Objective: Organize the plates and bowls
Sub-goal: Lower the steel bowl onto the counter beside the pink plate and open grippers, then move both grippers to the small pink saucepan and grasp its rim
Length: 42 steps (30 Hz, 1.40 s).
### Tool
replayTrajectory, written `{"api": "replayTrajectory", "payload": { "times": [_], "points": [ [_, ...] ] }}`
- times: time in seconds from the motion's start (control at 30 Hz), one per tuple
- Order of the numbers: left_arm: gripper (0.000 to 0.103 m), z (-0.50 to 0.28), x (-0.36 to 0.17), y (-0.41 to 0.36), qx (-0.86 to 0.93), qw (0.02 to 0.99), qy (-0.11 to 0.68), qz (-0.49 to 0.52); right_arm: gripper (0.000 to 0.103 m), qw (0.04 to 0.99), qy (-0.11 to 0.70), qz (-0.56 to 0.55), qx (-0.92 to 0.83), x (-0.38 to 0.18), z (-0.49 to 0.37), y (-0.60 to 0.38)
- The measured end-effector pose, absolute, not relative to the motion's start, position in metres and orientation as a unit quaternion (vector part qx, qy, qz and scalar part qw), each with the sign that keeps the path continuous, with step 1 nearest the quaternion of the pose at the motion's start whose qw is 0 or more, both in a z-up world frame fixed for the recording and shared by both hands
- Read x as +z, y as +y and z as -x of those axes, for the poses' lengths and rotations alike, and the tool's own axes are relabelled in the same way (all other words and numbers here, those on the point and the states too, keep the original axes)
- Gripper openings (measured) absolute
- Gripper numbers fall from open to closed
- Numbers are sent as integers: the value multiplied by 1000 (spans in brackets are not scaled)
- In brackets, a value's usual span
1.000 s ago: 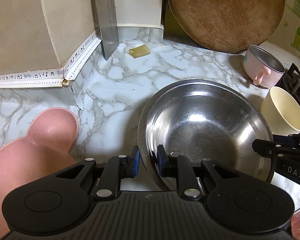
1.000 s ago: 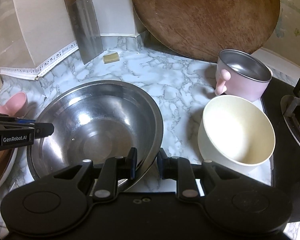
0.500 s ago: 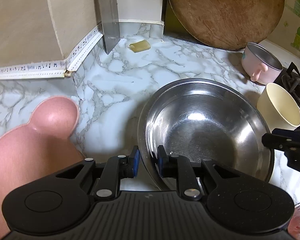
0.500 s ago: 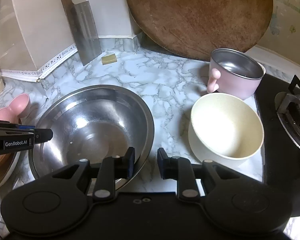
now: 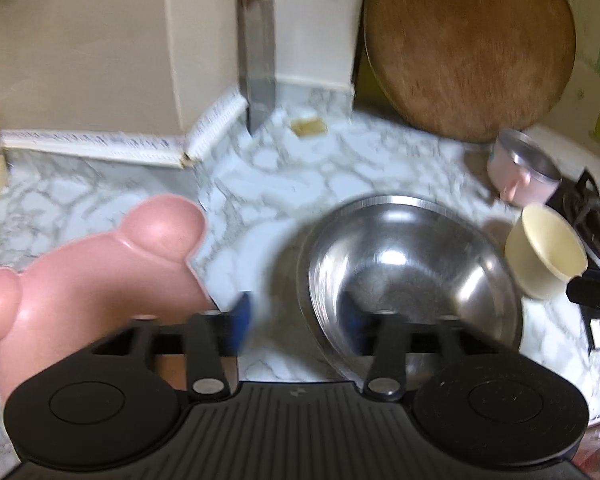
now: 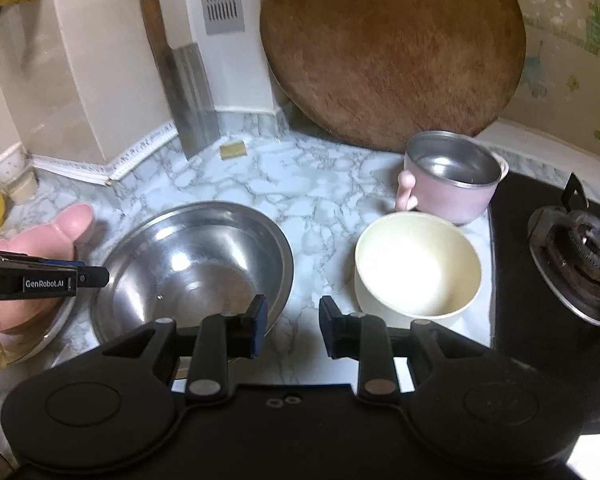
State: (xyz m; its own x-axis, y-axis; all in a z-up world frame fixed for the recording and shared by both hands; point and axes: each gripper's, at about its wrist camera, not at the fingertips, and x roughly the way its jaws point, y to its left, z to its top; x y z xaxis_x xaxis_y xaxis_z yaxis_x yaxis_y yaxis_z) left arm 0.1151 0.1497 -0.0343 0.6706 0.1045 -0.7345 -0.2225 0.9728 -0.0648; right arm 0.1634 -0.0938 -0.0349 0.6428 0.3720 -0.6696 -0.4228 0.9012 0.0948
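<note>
Release stage of a two-handed placement. The steel bowl (image 6: 192, 272) rests on the marble counter (image 6: 320, 184) between the pink bear-shaped plate (image 5: 84, 280) on its left and the cream bowl (image 6: 416, 264) on its right, with the pink steel-lined cup (image 6: 452, 176) just behind the cream bowl. The left gripper (image 5: 298, 320) is opening — its fingers straddle the near-left rim of the steel bowl, one pad outside and one inside, and neither appears to press the metal, though blur softens the detail. The right gripper (image 6: 292, 326) is also opening; its left pad hangs over the bowl's near-right rim while the gap between the pads shows only bare counter, so it grasps nothing. Judged from this layout, the steel bowl has been set down and let go, and the sorting is only partly done: cream bowl, cup and plate stand apart, unstacked. The next move likely calls for clearing both grippers from the steel rim, then aiming the right one at the cream bowl's near wall — a thin, smooth lip that needs a square pinch, lest it tip against the cup.
</note>
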Motion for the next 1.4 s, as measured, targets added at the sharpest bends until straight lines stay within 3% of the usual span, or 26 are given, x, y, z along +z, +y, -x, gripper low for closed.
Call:
{"api": "replayTrajectory", "payload": {
  "times": [0.03,0.13,0.2,0.27,0.43,0.67,1.4],
  "points": [
    [68,-110,-28,148,93,917,381,76,30,907,354,34,223,-31,-161,-97],
    [68,-101,-12,140,94,926,357,74,39,914,331,35,233,-17,-154,-105],
    [68,-97,-3,133,91,931,345,73,64,919,313,33,236,-9,-148,-112],
    [68,-93,6,124,87,936,335,69,75,924,296,32,240,-1,-141,-119],
    [76,-92,24,101,66,946,310,62,86,925,293,31,239,11,-138,-134],
    [77,-113,35,74,29,948,312,53,101,928,299,34,221,20,-142,-149],
    [77,-280,43,16,-76,928,364,-17,103,918,383,7,103,21,-269,-161]
  ]
}}
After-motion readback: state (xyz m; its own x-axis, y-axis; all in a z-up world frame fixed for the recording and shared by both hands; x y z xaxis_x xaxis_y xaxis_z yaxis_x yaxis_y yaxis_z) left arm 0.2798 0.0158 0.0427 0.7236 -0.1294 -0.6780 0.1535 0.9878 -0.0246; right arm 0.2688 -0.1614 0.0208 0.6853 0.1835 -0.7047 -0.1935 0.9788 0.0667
